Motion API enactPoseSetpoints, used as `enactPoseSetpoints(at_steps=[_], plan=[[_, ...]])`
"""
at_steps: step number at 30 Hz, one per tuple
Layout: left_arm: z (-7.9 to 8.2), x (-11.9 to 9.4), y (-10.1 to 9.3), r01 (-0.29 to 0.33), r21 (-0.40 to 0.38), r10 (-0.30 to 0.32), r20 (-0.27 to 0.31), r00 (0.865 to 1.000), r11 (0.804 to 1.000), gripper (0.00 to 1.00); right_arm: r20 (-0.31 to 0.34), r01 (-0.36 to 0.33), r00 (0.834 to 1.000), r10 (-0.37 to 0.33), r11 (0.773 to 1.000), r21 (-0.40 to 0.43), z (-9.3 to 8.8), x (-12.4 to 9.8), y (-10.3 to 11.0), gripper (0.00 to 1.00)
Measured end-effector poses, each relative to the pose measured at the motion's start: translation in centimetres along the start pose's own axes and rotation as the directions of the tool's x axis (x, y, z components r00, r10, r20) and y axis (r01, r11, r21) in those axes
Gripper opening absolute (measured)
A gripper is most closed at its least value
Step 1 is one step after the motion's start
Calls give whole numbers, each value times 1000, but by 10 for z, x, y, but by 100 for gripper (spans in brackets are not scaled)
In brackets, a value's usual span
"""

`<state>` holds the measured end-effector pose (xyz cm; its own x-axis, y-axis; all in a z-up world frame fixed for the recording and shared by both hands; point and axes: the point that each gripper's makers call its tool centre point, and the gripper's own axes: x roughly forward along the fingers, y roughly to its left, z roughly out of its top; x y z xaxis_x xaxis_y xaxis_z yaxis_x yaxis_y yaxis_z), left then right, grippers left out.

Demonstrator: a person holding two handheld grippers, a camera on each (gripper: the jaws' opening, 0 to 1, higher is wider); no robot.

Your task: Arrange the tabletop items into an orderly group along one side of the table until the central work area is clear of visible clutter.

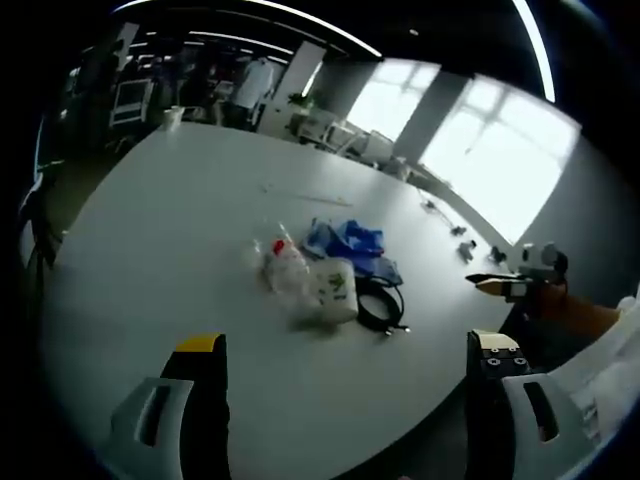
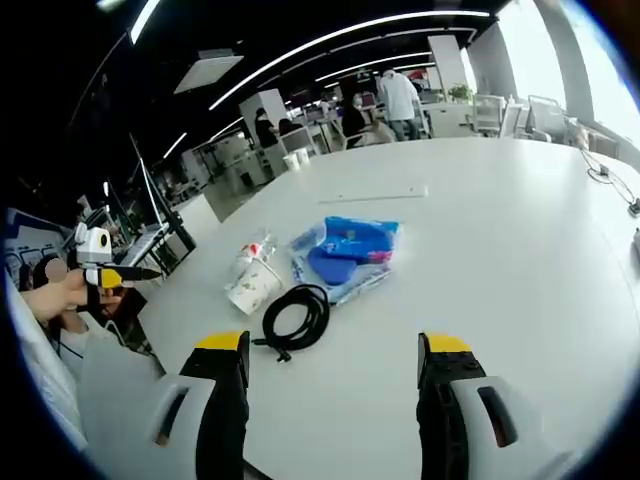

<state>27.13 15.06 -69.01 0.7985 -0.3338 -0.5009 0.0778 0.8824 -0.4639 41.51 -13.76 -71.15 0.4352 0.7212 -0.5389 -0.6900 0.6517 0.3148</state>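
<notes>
open-plan office: big white table [image 2: 520,230], desks and people beyond it, ceiling light strips [image 2: 330,40], windows [image 1: 480,150].

White cup [image 2: 254,285] on its side, coiled black cable [image 2: 297,317] beside my blue bag [image 2: 347,252], clustered mid-surface [image 2: 520,230]

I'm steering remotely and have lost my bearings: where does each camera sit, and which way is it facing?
Left gripper view: rides on the left gripper, looking across the white table at the clutter; the right gripper enters at right, held by a hand.
Right gripper view: rides on the right gripper, facing the same pile from the opposite side; the left gripper and a hand show at left.
Shared: paper cup, black cable, blue bag.
</notes>
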Motion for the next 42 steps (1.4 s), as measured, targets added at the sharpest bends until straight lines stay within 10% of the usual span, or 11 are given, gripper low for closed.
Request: enactPoseSetpoints(at_steps=[42], plan=[[-20,17,2,-14,-65,12,-30,999,998,97,-25,-28,999,28,999,20,-10,13,5,65]])
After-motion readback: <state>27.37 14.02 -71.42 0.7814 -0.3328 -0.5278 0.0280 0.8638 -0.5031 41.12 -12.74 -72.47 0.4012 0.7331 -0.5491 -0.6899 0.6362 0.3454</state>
